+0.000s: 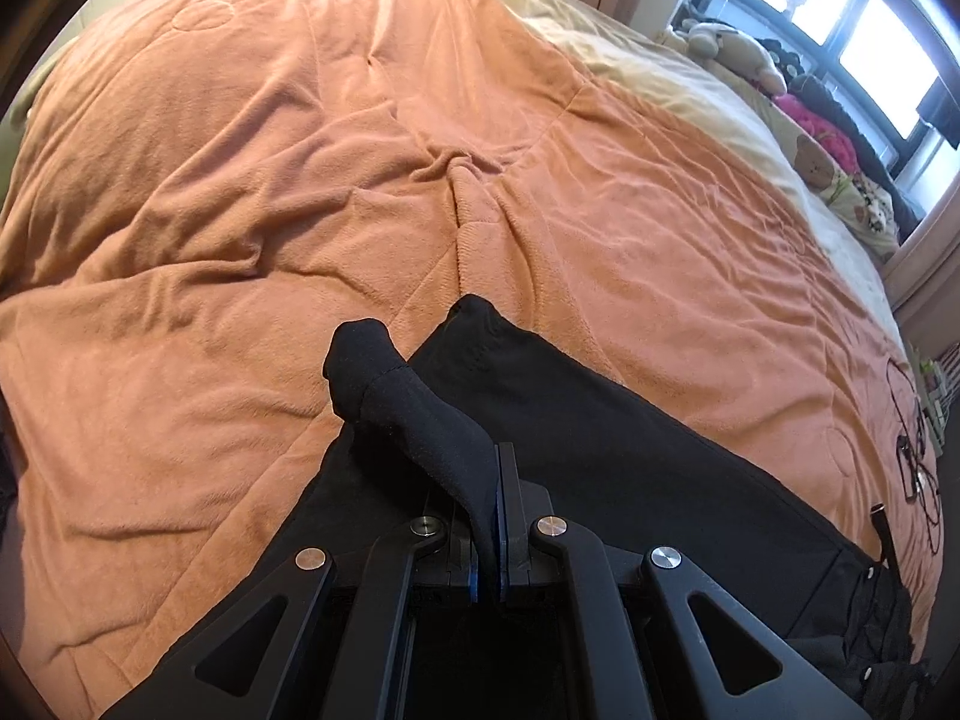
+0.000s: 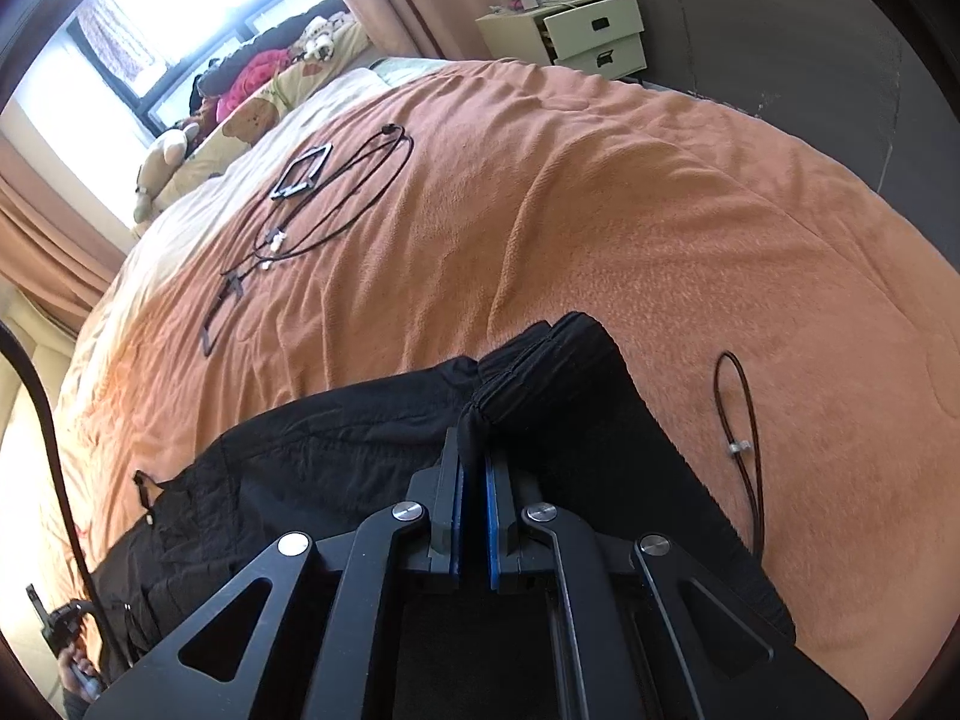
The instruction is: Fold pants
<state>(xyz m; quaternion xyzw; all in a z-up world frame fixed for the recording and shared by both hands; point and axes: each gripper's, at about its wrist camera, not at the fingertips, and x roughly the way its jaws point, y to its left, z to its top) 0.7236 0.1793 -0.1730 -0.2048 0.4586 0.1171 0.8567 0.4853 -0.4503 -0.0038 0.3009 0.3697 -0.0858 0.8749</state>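
Black pants (image 1: 612, 420) lie across the near part of an orange blanket (image 1: 270, 180). In the left wrist view my left gripper (image 1: 495, 468) is shut on a hemmed leg end (image 1: 384, 378), which sticks up and forward past the fingertips. The rest of the pants spreads to the right toward the buttoned waist. In the right wrist view my right gripper (image 2: 474, 450) is shut on the gathered elastic waistband (image 2: 528, 372) of the pants (image 2: 312, 456). The cloth bunches just beyond its blue pads (image 2: 493, 516).
Black cables and a small frame (image 2: 303, 177) lie on the orange blanket (image 2: 600, 210) toward the window. A thin cord loop (image 2: 741, 438) rests right of the pants. Plush toys and pillows (image 1: 810, 138) line the window side. A nightstand (image 2: 588, 30) stands beyond the bed.
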